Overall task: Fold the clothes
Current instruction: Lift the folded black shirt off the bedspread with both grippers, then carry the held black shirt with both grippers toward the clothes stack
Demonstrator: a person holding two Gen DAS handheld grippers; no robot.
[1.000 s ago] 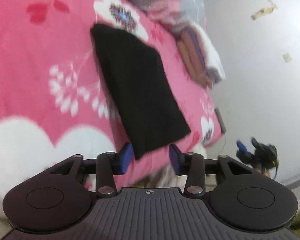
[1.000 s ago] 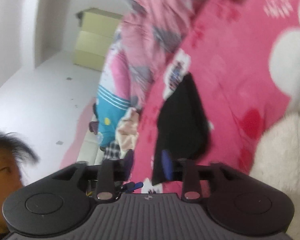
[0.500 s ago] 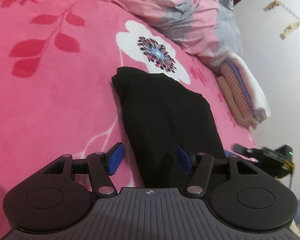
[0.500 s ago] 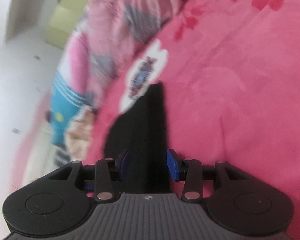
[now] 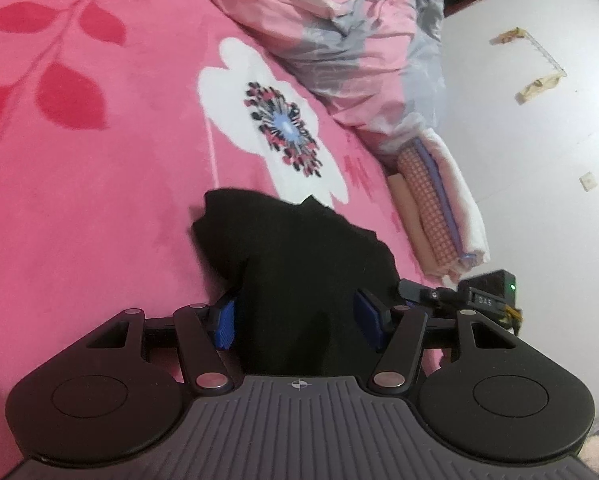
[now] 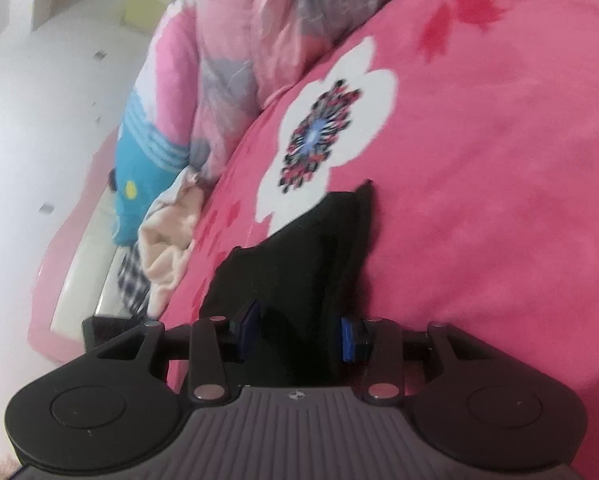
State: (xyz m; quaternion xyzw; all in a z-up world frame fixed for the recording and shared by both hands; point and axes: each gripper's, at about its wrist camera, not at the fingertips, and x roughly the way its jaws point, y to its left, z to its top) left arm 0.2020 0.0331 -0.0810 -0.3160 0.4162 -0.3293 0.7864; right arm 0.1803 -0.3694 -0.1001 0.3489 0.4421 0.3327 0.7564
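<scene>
A black folded garment (image 5: 299,256) lies on the pink flowered blanket (image 5: 99,200), its far end bunched up beside a white flower. My left gripper (image 5: 295,320) is low over the garment's near end. It is open, its blue pads (image 5: 223,322) standing on either side of the cloth. In the right wrist view the same garment (image 6: 311,256) rises in a ridge. My right gripper (image 6: 299,336) is open too, and the near end of the cloth fills the gap between its jaws. Part of the right gripper's black body (image 5: 475,296) shows beside the left one.
A pink and grey quilt (image 5: 359,48) is heaped at the far side. A stack of folded clothes (image 5: 439,216) lies at the blanket's right edge by the white wall. A blue and pink cushion (image 6: 151,152) and loose cream cloth (image 6: 171,240) sit to the left.
Both grippers have come down and forward onto the garment's near end. The left jaws have widened. The garment's far end has crumpled and drawn nearer.
</scene>
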